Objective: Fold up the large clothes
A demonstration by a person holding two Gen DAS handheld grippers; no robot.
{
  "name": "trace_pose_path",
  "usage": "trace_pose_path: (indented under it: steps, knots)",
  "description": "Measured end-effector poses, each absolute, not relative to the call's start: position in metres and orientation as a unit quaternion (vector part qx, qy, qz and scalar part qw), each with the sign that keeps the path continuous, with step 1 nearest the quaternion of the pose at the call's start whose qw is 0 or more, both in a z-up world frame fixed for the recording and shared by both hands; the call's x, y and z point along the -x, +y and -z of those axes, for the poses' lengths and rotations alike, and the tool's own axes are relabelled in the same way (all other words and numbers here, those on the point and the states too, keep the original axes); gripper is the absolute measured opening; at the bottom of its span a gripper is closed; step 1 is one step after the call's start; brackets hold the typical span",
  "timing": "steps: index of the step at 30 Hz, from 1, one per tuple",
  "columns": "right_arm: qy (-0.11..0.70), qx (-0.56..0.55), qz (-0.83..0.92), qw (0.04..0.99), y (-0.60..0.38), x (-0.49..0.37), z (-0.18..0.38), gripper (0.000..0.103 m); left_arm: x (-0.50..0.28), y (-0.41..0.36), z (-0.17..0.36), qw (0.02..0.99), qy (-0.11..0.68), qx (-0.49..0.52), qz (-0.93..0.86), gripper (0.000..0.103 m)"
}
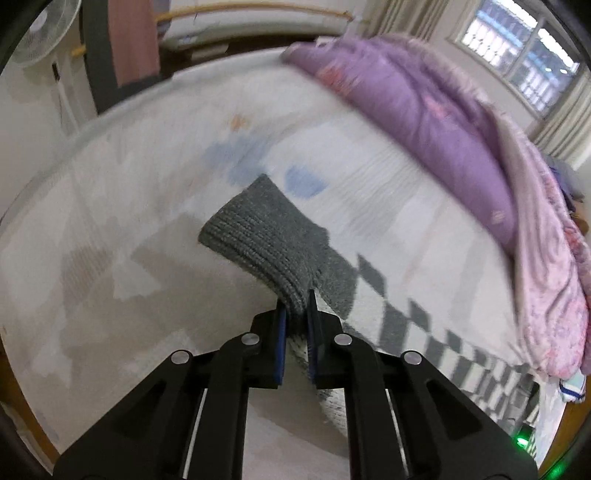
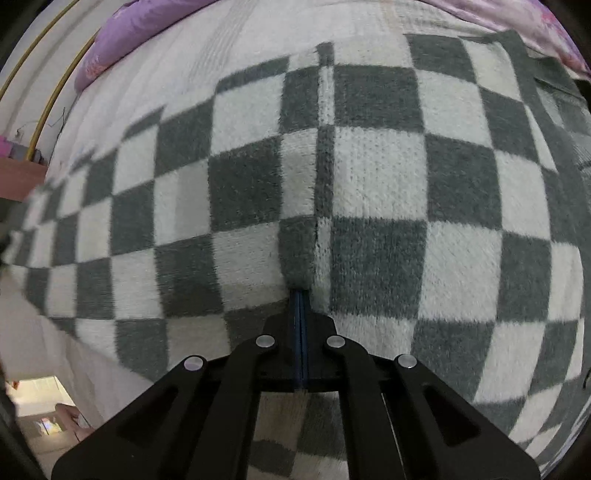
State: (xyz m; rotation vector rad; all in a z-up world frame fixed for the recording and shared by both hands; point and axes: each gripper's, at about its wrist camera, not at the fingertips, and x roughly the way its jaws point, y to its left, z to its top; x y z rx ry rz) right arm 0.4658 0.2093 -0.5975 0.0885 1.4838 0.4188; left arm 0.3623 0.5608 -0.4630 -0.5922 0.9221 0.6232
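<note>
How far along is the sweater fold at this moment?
Early to middle. Done: the checkered sweater lies spread on the bed. In hand: the left gripper pinches its grey ribbed cuff, lifted; the right gripper looks shut at the body's edge. Left: no finished fold visible.

We see a bed (image 1: 129,184) under a pale sheet with faint blue and grey patches. A purple quilt (image 1: 424,110) is heaped along its far right side, pink floral bedding (image 1: 546,280) beside it. A barred window (image 1: 524,48) lets in daylight at far right; a standing fan (image 1: 48,33) sits far left.
</note>
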Motion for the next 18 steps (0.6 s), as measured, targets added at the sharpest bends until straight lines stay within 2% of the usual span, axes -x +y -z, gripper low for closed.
trace_pose_path:
  steps: [4,7,10,18]
  knots:
    - [0.681,-0.063,-0.213,0.698,0.202,-0.476,0.589,0.0,-0.37,0.503,0.406,0.844,0.402,0.238,-0.264,0.009]
    - [0.663,-0.118,-0.226,0.704,0.158,-0.479,0.565,0.0,-0.38,0.449,0.368,0.865,0.385,0.214,-0.241,0.009]
    - [0.652,-0.15,-0.221,0.71,0.106,-0.478,0.545,0.001,-0.401,0.364,0.339,0.889,0.367,0.19,-0.196,0.009]
    - [0.625,-0.161,-0.142,0.75,-0.102,-0.471,0.503,0.004,-0.464,0.128,0.344,0.902,0.386,0.182,-0.07,0.009]
